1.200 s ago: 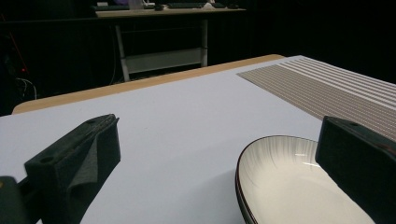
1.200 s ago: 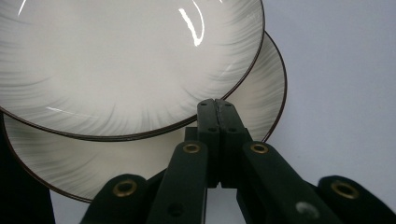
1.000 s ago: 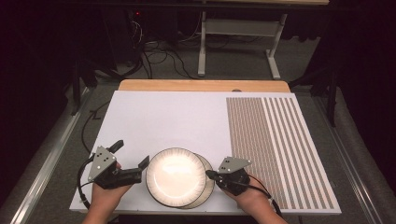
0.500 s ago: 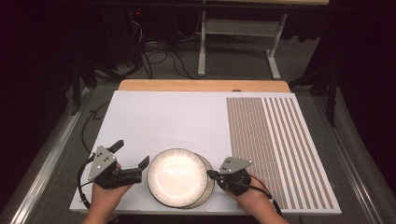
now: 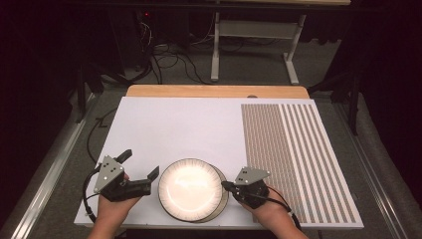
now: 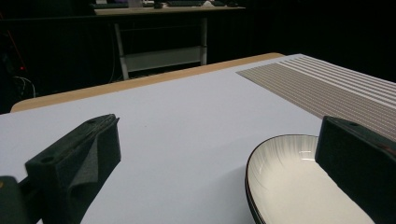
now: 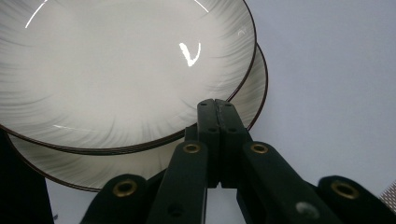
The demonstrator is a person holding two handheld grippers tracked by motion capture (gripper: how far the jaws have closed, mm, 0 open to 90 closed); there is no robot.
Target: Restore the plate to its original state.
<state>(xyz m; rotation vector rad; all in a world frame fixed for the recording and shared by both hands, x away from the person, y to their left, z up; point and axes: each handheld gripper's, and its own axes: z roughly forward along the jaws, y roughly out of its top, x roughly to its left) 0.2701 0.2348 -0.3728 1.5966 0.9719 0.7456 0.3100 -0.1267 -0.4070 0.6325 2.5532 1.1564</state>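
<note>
Two white plates with dark rims are stacked near the table's front edge. The top plate [image 5: 190,189] [image 7: 121,70] [image 6: 289,186] sits shifted left on the lower plate [image 5: 223,200] [image 7: 256,88]. My left gripper [image 5: 141,164] [image 6: 215,177] lies level just left of the stack, open, one jaw close to the top plate's left rim. My right gripper [image 5: 225,186] [image 7: 217,109] is shut with nothing between its jaws, and its tips rest at the stack's right rim, over the lower plate's exposed edge.
The white board [image 5: 174,124] covers most of the table, with a brown striped mat [image 5: 298,159] on its right part and a wooden edge [image 5: 214,91] at the back. Beyond it are a desk frame [image 5: 249,30] and floor cables [image 5: 164,59].
</note>
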